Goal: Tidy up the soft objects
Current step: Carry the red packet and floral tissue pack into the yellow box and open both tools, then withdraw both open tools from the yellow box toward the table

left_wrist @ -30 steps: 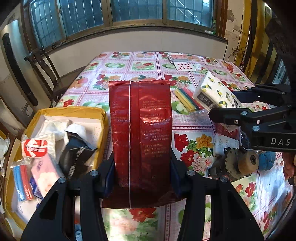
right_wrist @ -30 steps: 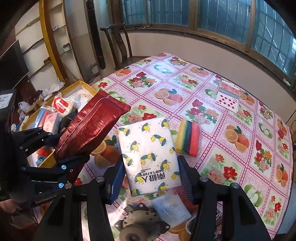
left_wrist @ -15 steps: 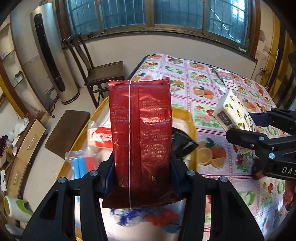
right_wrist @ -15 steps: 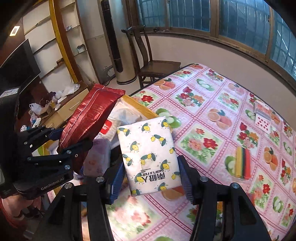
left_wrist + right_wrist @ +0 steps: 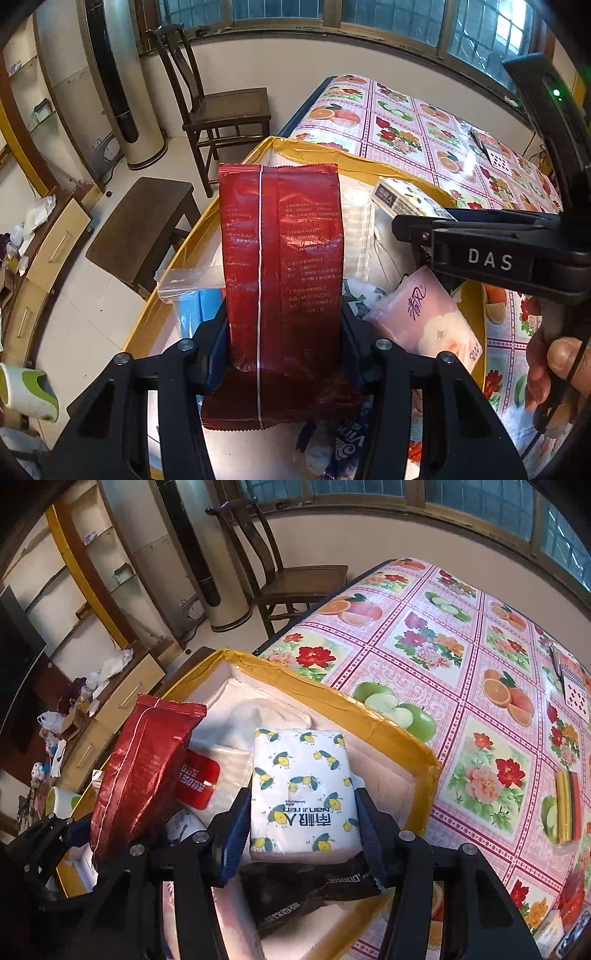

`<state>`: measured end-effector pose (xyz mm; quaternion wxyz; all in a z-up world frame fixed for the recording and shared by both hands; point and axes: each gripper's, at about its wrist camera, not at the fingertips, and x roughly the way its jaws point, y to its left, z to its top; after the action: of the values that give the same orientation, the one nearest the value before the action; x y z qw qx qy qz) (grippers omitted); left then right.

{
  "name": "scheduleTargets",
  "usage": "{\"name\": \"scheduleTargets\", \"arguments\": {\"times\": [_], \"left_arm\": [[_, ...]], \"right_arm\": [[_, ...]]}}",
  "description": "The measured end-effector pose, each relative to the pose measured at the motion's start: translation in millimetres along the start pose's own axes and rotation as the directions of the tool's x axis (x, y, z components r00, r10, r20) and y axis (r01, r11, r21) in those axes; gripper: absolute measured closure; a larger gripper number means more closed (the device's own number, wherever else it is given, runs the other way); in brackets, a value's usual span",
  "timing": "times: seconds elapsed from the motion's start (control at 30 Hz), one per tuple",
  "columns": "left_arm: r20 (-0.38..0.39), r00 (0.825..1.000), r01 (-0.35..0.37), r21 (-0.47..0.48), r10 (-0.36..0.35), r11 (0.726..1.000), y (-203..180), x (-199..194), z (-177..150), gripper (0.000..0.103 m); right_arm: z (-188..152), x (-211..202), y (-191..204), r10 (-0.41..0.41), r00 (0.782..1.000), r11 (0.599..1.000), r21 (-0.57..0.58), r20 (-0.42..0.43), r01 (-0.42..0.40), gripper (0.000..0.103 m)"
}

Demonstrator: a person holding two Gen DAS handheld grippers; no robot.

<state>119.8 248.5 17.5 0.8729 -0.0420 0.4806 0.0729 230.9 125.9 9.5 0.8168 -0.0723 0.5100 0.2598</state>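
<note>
Left gripper (image 5: pixel 282 328) pinching red pouch (image 5: pixel 282 258) | right gripper (image 5: pixel 301 834) pinching lemon-print tissue pack (image 5: pixel 303 790) | both over yellow-rimmed box (image 5: pixel 369 705)

red packet (image 5: pixel 280 258), lemon-print white tissue pack (image 5: pixel 304 790)

A glossy red foil pouch (image 5: pixel 280 258) with a white seam is standing upright, clamped at its lower half over a yellow-rimmed white box (image 5: pixel 369 709). A white soft tissue pack printed with yellow lemons (image 5: pixel 303 790) is hanging above the box's right side, gripped at its sides.
</note>
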Motion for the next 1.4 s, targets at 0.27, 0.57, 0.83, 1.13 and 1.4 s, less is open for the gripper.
{"name": "scheduleTargets", "arguments": {"times": [0.27, 0.57, 0.83, 1.13, 1.4], "left_arm": [[0.116, 0.992, -0.06, 0.023, 0.057, 0.998, -5, -14, -3, 0.028], [0.26, 0.963, -0.078, 0.032, 0.067, 0.996, -19, -63, -16, 0.023], [0.337, 0.941, -0.009, 0.081, -0.019, 0.997, -69, -95, -41, 0.021], [0.358, 0.93, 0.035, 0.136, -0.082, 0.99, -132, -106, -63, 0.021], [0.345, 0.932, 0.045, 0.191, -0.11, 0.981, -174, -111, -71, 0.021]], "right_arm": [[-8, -21, -15, 0.044, 0.998, 0.998, 0.043, 0.047, -0.046, 0.045], [-53, -88, -13, 0.159, 0.973, 0.985, 0.034, 0.165, -0.166, 0.045], [-134, -162, -40, 0.189, 0.939, 0.976, 0.053, 0.287, -0.212, 0.039], [-211, -213, -78, 0.095, 0.934, 0.987, 0.088, 0.343, -0.133, 0.037], [-251, -235, -116, 0.042, 0.933, 0.983, 0.151, 0.357, -0.102, 0.037]]}}
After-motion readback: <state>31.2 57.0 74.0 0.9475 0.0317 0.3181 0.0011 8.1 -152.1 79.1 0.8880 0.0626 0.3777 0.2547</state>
